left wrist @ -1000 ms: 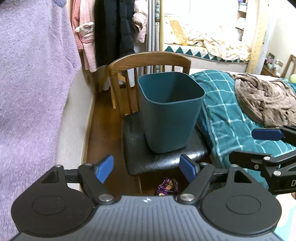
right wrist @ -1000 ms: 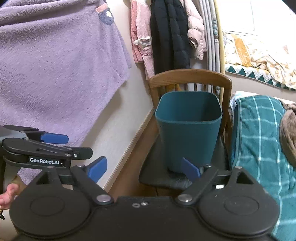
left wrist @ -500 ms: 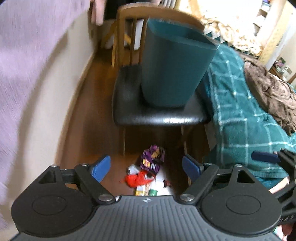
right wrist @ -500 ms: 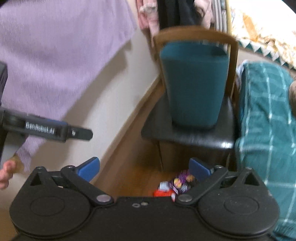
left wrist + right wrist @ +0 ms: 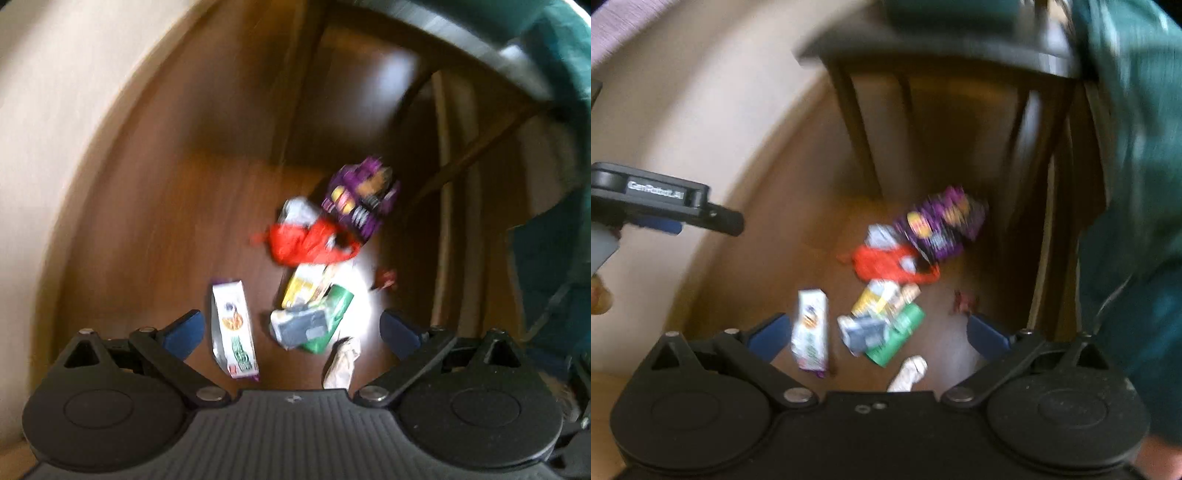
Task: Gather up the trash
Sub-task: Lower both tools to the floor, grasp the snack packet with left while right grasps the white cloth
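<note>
Trash lies scattered on the wooden floor (image 5: 155, 206) just in front of the chair (image 5: 945, 55): a purple snack bag (image 5: 360, 201), crumpled red wrapper (image 5: 306, 242), white carton (image 5: 232, 328), green packet (image 5: 328, 317), all blurred. Left tool (image 5: 290, 330) and right tool (image 5: 875, 332) both hang above it, fingers apart, holding nothing.

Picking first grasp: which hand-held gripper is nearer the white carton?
Left, probably. Left hand-held gripper hovers over the white carton, wall side; right hand-held gripper sits back, bed side.
</note>
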Available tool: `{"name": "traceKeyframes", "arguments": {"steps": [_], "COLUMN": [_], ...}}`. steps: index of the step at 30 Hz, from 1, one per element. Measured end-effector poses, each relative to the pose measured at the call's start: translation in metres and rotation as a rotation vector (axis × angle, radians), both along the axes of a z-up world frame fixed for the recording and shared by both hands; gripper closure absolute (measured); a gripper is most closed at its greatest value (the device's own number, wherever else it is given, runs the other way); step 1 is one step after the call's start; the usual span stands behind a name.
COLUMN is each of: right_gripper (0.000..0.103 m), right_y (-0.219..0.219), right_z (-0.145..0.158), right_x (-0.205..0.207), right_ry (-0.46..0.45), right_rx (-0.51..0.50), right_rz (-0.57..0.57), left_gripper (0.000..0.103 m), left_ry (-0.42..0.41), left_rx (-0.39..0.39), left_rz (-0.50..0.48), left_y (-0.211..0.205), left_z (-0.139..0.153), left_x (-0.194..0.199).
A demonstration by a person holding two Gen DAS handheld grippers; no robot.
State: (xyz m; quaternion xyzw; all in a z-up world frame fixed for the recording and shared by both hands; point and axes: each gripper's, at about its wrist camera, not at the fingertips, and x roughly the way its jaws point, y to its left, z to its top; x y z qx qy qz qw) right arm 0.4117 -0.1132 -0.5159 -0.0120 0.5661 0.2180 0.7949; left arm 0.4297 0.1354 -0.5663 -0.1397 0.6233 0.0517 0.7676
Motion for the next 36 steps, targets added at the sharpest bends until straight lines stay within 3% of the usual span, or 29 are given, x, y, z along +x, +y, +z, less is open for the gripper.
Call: {"name": "traceKeyframes", "arguments": {"steps": [5, 9, 19, 25, 27, 30, 33, 34, 36], "right_gripper": [0.003, 0.006, 0.012, 0.023, 0.024, 0.036, 0.050, 0.055, 0.064], "right_y": [0.011, 0.019, 0.032, 0.033, 0.032, 0.029, 0.025, 0.024, 0.023], "right_z": [-0.104, -0.176, -0.315, -0.365, -0.373, -0.382, -0.385, -0.385, -0.386], "right_x": [-0.017, -0.024, -0.017, -0.007, -0.006, -0.007, -0.009, -0.010, -0.012], "right_ry": [0.098, 0.138, 0.309, 0.364, 0.380, 0.390, 0.390, 0.387, 0.387], "right_rx": [-0.033, -0.101, -0.152, -0.144, -0.138, -0.145, -0.148, -0.144, -0.140], "right_rz": [-0.024, -0.007, -0.070, -0.126, -0.136, -0.143, -0.146, -0.148, -0.145], "left_gripper": [0.001, 0.002, 0.002, 0.002, 0.002, 0.007, 0.029, 0.042, 0.049], "left_ry": [0.089, 0.157, 0.249, 0.281, 0.286, 0.273, 0.292, 0.299, 0.308], "left_rx": [0.038, 0.096, 0.156, 0.182, 0.178, 0.156, 0.150, 0.144, 0.149], "left_rz": [0.068, 0.037, 0.005, -0.069, -0.091, -0.092, -0.073, -0.067, -0.061], "left_y": [0.010, 0.009, 0.022, 0.016, 0.013, 0.009, 0.008, 0.008, 0.006], "left_z": [-0.096, -0.169, -0.298, -0.342, -0.349, -0.350, -0.352, -0.353, -0.353], "left_x": [-0.003, -0.004, -0.003, -0.003, -0.003, -0.002, -0.001, 0.000, 0.001]}}
